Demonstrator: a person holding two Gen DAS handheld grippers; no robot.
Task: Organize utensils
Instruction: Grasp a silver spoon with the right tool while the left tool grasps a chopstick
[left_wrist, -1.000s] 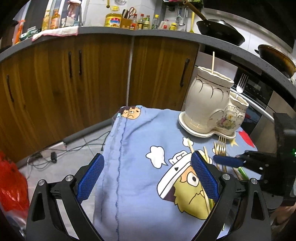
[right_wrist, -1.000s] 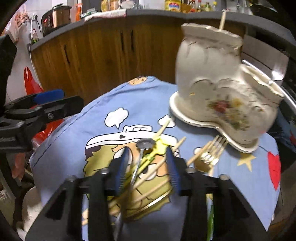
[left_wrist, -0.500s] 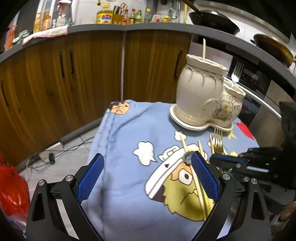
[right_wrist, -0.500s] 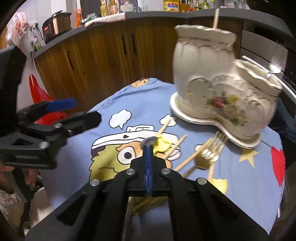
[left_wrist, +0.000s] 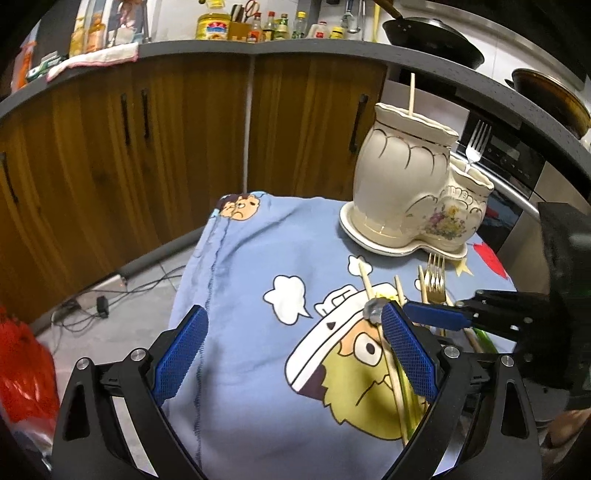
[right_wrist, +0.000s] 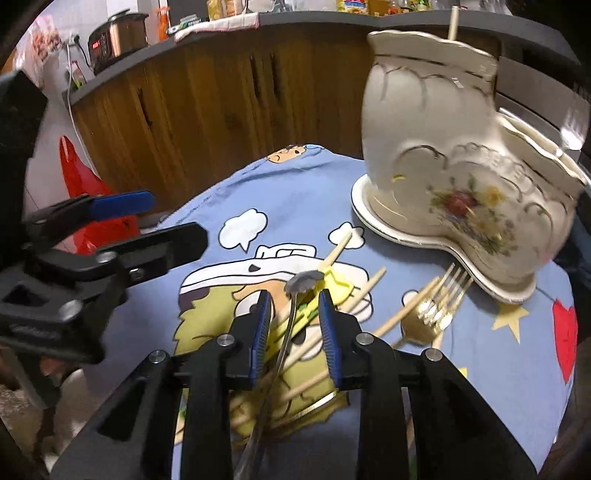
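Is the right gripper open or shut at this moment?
Open. In the right wrist view the right gripper shows a clear gap between its blue pads, with a metal utensil lying between them, ungripped.

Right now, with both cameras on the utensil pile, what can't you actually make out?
- Silver utensil: right wrist view, lower handle hidden by the right gripper.
- Ceramic holder: both views, interior hidden by its own walls.
- Chopsticks: left wrist view, partly covered by the left gripper's right finger.
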